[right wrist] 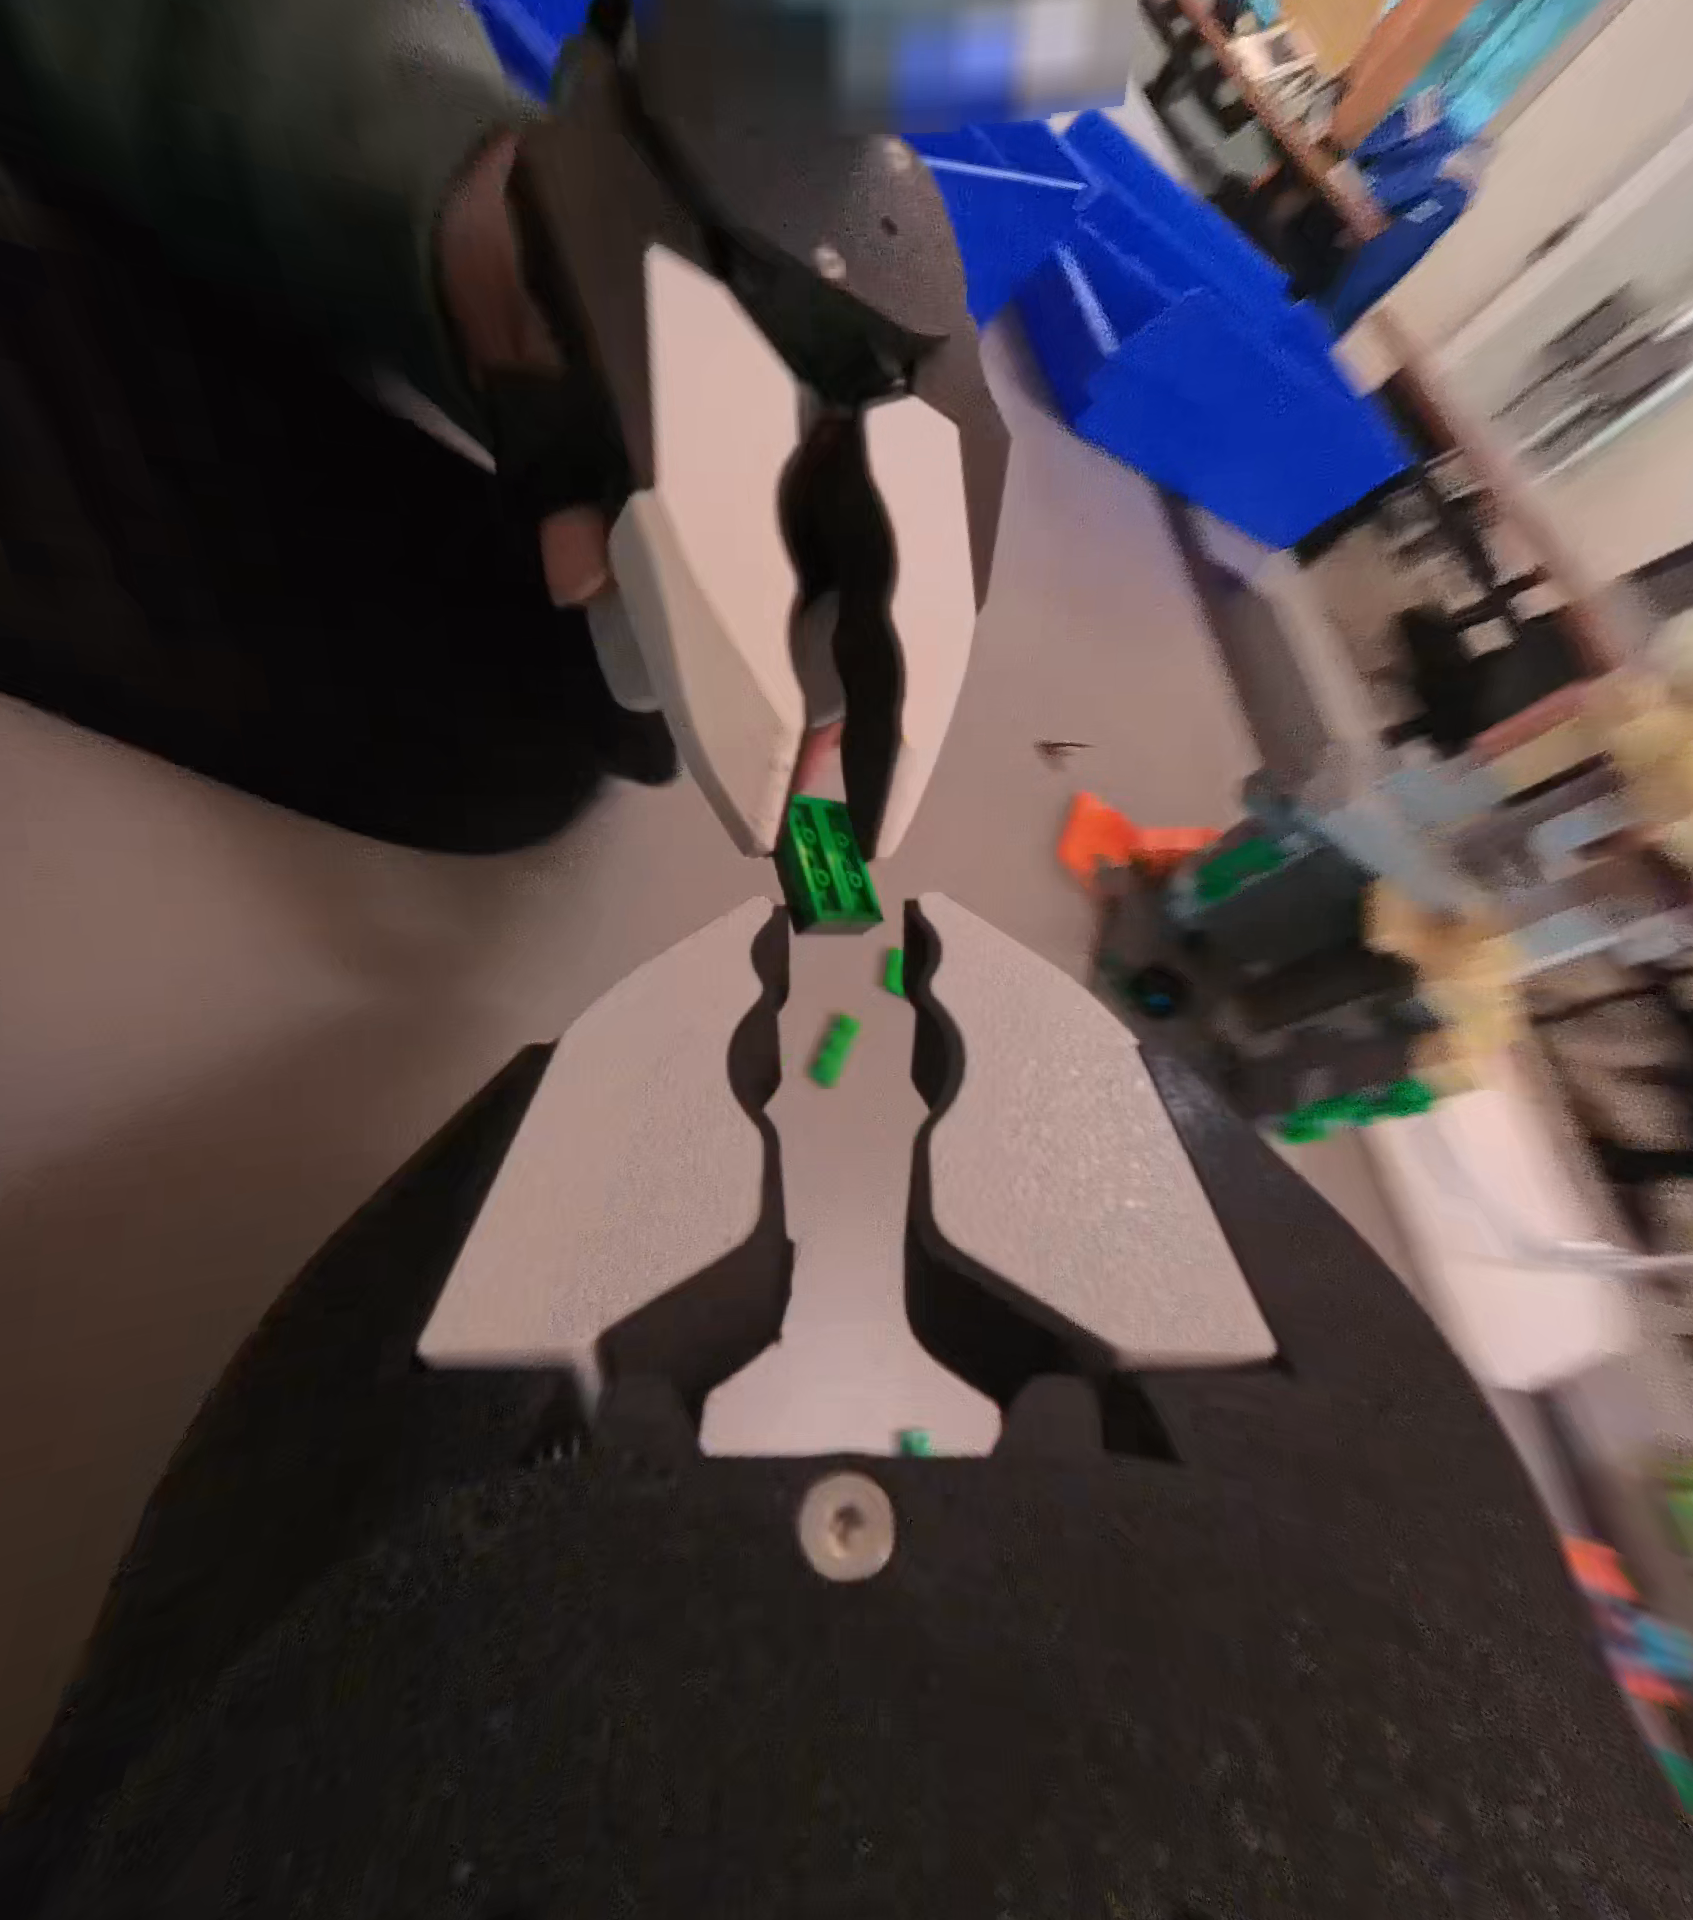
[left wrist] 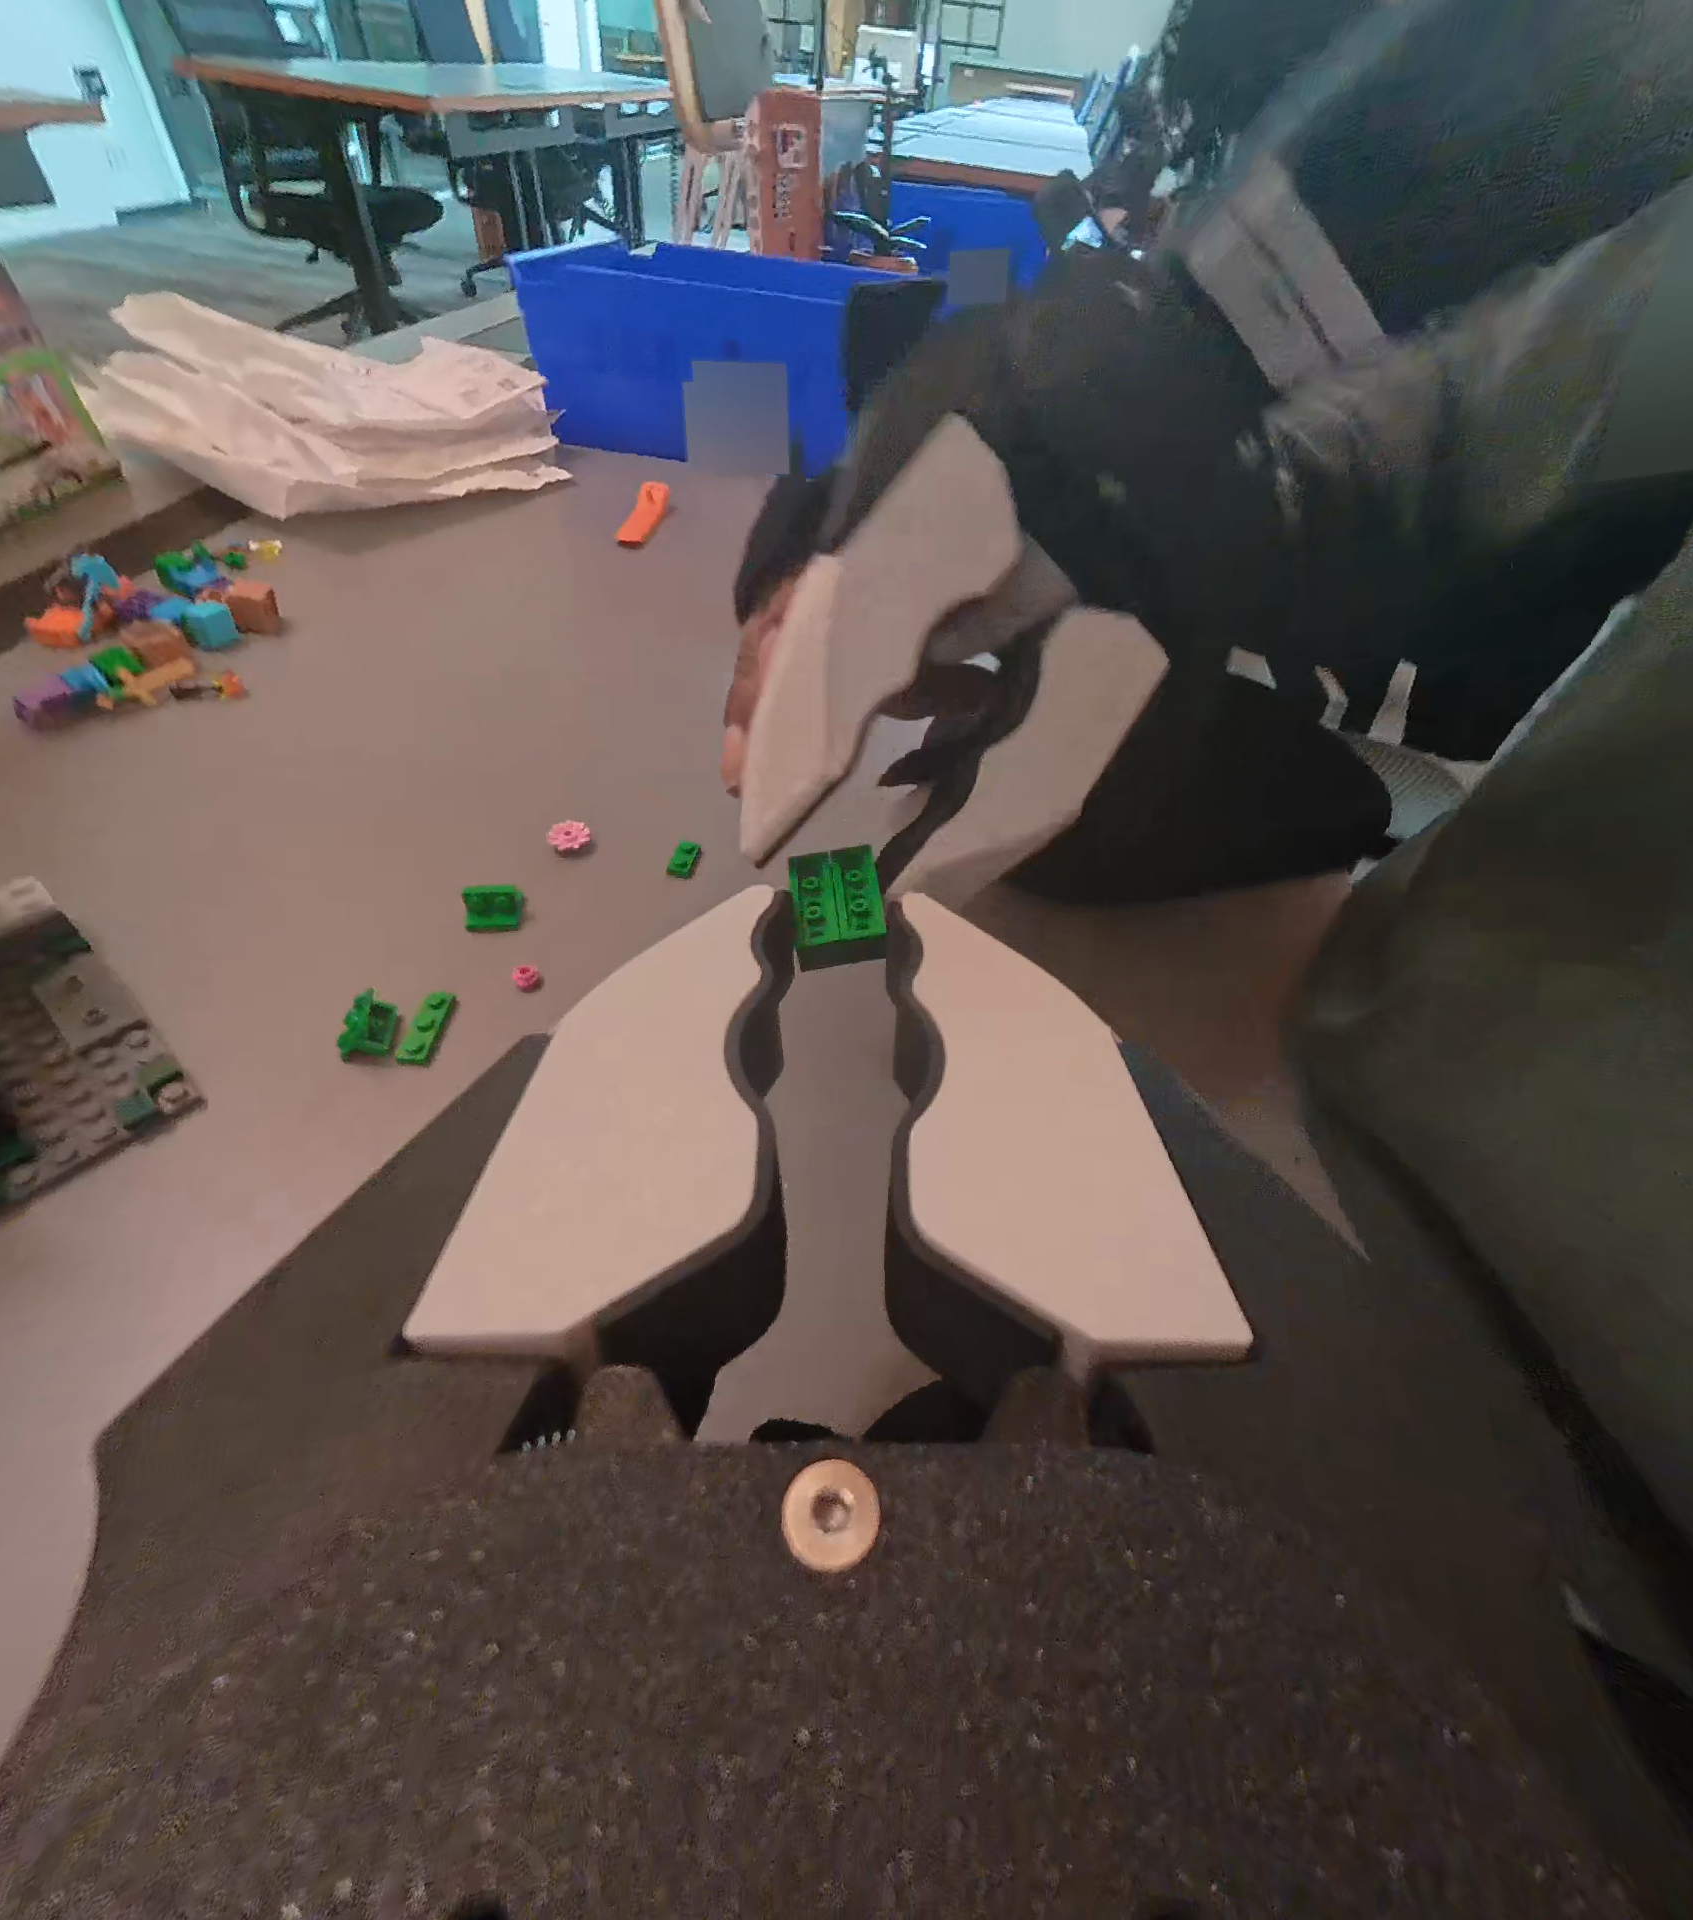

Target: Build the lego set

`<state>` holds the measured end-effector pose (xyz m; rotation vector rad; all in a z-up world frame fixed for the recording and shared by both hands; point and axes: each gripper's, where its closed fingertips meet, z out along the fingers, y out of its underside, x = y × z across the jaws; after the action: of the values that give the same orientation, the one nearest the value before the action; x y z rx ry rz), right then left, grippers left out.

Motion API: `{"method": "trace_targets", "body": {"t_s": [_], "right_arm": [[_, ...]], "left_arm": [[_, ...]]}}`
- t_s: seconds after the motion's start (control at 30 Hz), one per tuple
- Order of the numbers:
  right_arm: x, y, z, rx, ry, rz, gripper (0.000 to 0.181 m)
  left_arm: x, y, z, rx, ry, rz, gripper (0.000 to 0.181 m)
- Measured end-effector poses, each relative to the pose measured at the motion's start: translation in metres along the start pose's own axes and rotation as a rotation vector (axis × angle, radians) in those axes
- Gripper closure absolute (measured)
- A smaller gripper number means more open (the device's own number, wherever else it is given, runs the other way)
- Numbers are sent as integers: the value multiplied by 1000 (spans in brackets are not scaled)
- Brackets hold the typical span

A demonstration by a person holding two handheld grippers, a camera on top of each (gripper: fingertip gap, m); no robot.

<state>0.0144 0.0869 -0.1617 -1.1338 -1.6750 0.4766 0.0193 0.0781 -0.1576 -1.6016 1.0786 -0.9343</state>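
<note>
A small green brick assembly (left wrist: 837, 912), two studded halves side by side, hangs above the grey table (left wrist: 406, 790). My left gripper (left wrist: 837, 902) is shut on it at the fingertips. It also shows in the right wrist view (right wrist: 826, 868), pinched by the left gripper's tips (right wrist: 821, 844). My right gripper (right wrist: 842, 914) is open, tip to tip with the left one, its tips just short of the brick's near end. In the left wrist view the right gripper (left wrist: 834, 871) comes down from above. Loose green plates (left wrist: 426, 1027) (left wrist: 492, 907) (right wrist: 834, 1049) lie on the table.
A partly built grey model (left wrist: 21, 1049) stands at left, blurred in the right wrist view (right wrist: 1268, 966). A pile of coloured pieces (left wrist: 146, 634), a pink flower piece (left wrist: 569, 835), an orange separator tool (left wrist: 641, 514), white paper bags (left wrist: 322, 416) and blue bins (left wrist: 686, 343) lie beyond.
</note>
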Motion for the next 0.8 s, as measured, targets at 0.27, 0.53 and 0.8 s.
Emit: {"method": "trace_targets", "body": {"t_s": [0.27, 0.53, 0.8], "right_arm": [[-17, -1, -7, 28, -352, 345, 149], [-22, 4, -4, 23, -363, 363, 165], [-19, 9, -1, 15, -305, 345, 165]], "left_arm": [[10, 1, 2, -8, 11, 160, 165], [14, 5, 3, -18, 38, 152, 165], [7, 12, 6, -49, 22, 115, 165]]}}
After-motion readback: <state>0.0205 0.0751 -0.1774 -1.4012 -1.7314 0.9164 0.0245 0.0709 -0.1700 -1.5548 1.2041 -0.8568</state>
